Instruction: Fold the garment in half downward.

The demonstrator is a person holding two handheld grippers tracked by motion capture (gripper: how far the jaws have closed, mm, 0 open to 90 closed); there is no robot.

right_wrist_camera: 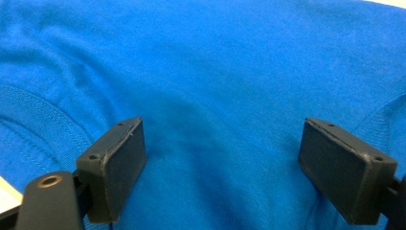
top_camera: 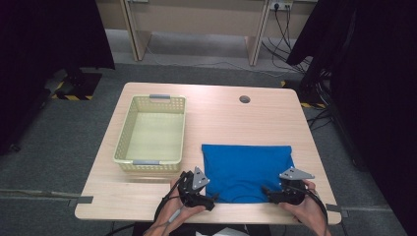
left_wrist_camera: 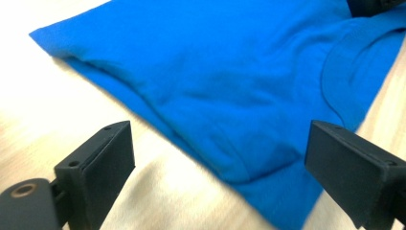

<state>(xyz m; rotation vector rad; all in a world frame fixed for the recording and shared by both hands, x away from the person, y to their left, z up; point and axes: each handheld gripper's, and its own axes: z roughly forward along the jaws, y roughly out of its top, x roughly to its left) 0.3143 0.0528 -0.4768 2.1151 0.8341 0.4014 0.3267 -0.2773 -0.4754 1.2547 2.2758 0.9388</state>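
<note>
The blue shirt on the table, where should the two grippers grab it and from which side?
Probably by its near edge, coming from the person's side. The shirt lies flat and folded, so only its edges give the jaws something to pinch. The left gripper stands open at the near left corner, the right gripper open over the near right part by the collar; slide one jaw under there.

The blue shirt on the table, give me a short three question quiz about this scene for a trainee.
1. True or false: the blue shirt lies inside the yellow basket.
2. Which edge of the shirt do the left gripper and the right gripper sit at: A the far edge, B the near edge, C the edge beside the basket?
3. In the right gripper view, how do the jaws stand over the cloth?

Key
1. False: it lies flat on the table, to the right of the basket.
2. B.
3. Wide apart, with nothing pinched.
</note>
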